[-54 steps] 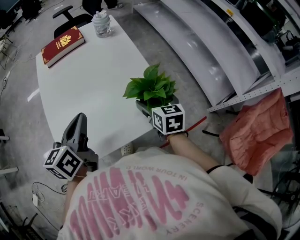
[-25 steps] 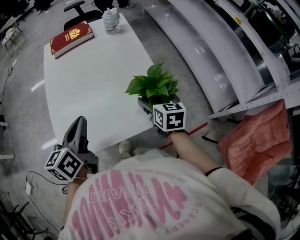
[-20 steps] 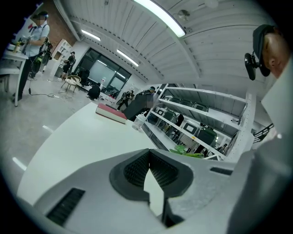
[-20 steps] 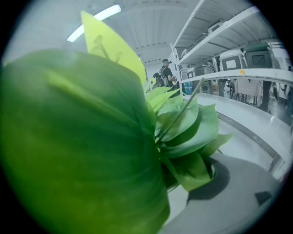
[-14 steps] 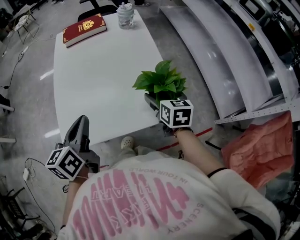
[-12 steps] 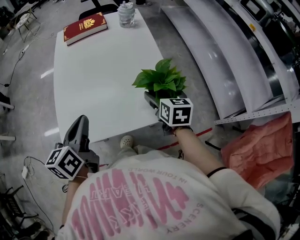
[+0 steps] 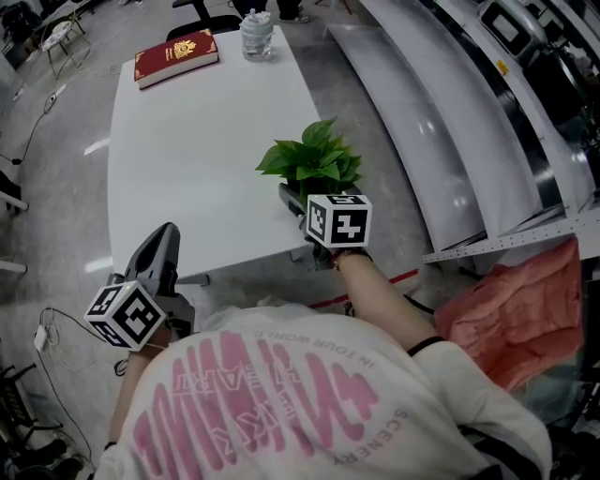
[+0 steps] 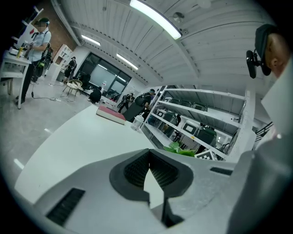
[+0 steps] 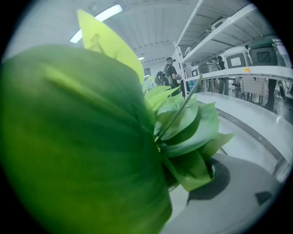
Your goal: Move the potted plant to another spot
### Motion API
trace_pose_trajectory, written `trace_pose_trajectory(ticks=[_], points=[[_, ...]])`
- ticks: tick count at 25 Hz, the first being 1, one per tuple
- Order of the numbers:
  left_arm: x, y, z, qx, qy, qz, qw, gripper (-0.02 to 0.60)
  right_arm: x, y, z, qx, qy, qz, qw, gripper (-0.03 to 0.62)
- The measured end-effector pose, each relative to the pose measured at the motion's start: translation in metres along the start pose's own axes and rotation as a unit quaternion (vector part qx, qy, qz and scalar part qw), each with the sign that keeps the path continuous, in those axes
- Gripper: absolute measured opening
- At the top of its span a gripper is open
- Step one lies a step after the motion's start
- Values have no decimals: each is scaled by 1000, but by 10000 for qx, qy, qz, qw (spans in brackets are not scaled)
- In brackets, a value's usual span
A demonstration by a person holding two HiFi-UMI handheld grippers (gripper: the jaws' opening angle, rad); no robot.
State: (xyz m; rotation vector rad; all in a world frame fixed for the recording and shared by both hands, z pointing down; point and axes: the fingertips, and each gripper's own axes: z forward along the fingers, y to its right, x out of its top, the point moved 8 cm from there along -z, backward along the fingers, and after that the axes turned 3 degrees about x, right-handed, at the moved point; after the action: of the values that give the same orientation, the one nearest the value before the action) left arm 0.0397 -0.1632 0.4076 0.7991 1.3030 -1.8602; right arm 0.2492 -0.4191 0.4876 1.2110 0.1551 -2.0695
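Observation:
The potted plant (image 7: 309, 164), a bunch of broad green leaves in a small dark pot, stands near the right front corner of the white table (image 7: 187, 141). My right gripper (image 7: 298, 202) reaches in from the front edge with its jaws around the pot, shut on it. In the right gripper view the plant's leaves (image 9: 183, 123) fill the picture. One grey finger (image 9: 238, 192) shows at the lower right, and the other is hidden behind a leaf. My left gripper (image 7: 161, 246) hangs off the table's front left, shut with nothing in it, pads meeting (image 8: 150, 157).
A red book (image 7: 176, 56) and a clear jar (image 7: 256, 33) lie at the table's far end. Long white shelving (image 7: 441, 122) runs along the right. A pink cloth (image 7: 520, 309) lies on the floor at the right. An office chair (image 7: 202, 19) stands behind the table.
The head view has shifted, so the table sits a little differently in the picture. The right gripper stays at the plant's pot. The left gripper has barely moved.

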Motion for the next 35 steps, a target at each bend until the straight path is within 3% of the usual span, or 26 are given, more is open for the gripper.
trace_pose_trajectory(ticks=[6, 11, 23, 31, 35], points=[[4, 2, 0, -15, 43, 57, 10000, 3, -2, 1, 1, 222, -39, 16, 9997, 535], [7, 0, -4, -29, 82, 72, 9999, 3, -8, 7, 3, 530, -185, 655, 9963, 535], [18, -6, -9, -152, 203, 131, 9996, 3, 0, 7, -6, 151, 25, 38, 9999, 535], [18, -13, -9, -396, 80, 117, 9991, 3, -6, 6, -19, 111, 229, 588, 9979, 535], [25, -22, -15, -582, -52, 215, 9981, 3, -11, -2, -31, -190, 337, 730, 9966, 535]])
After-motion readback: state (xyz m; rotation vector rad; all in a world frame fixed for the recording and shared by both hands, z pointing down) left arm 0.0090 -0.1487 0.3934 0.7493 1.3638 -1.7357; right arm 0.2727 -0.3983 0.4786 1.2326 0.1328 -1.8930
